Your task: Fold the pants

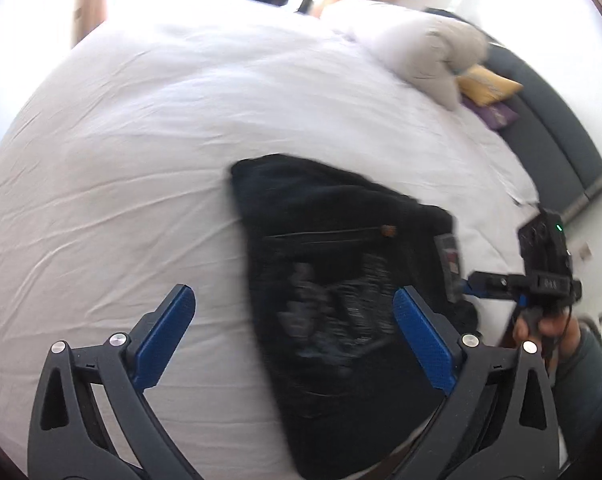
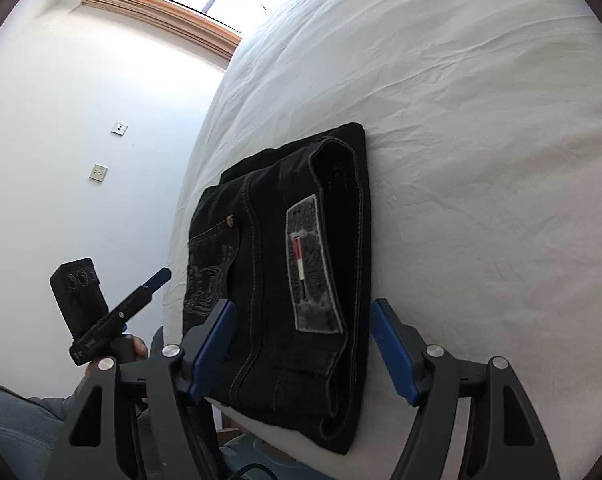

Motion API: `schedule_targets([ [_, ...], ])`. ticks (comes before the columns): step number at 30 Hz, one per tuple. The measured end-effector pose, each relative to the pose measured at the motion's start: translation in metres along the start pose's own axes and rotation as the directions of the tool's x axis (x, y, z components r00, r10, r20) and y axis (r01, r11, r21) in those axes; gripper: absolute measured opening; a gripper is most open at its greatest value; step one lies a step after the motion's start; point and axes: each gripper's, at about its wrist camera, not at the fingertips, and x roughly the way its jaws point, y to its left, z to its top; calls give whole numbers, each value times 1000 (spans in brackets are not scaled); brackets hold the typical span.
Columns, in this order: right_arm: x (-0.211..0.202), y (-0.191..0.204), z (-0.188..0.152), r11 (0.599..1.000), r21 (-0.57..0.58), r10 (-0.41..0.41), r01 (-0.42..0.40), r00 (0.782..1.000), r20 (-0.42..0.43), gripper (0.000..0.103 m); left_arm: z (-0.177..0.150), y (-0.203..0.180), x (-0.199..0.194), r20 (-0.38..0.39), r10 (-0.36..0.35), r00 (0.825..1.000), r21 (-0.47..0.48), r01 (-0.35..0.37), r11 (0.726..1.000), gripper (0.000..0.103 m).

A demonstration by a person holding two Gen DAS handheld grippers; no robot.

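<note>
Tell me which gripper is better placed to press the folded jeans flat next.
Probably right. The right gripper hangs open straight over the folded black jeans. The left gripper, also open, straddles only the jeans' edge, mostly above the white sheet.

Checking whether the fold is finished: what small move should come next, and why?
Probably draw both grippers back. The black denim pants lie as a compact folded stack on the white bed sheet, and the left gripper and right gripper both stand open, holding nothing.
</note>
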Motion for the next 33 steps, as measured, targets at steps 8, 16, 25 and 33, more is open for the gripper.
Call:
schedule_targets([
  [8, 36, 6, 18, 999, -18, -32, 31, 999, -37, 73, -11, -2, 40, -171, -66, 983, -42, 60, 997, 101],
  [16, 43, 10, 26, 998, -10, -64, 64, 996, -64, 59, -1, 5, 60, -223, -98, 970, -87, 80, 993, 82],
  [25, 52, 32, 32, 973, -63, -225, 220, 970, -88, 33, 6, 1, 57, -246, -69, 967, -39, 62, 997, 41],
  [33, 42, 80, 26, 931, -184, -322, 316, 947, -8, 19, 19, 7, 31, -224, -123, 967, -53, 114, 992, 22],
])
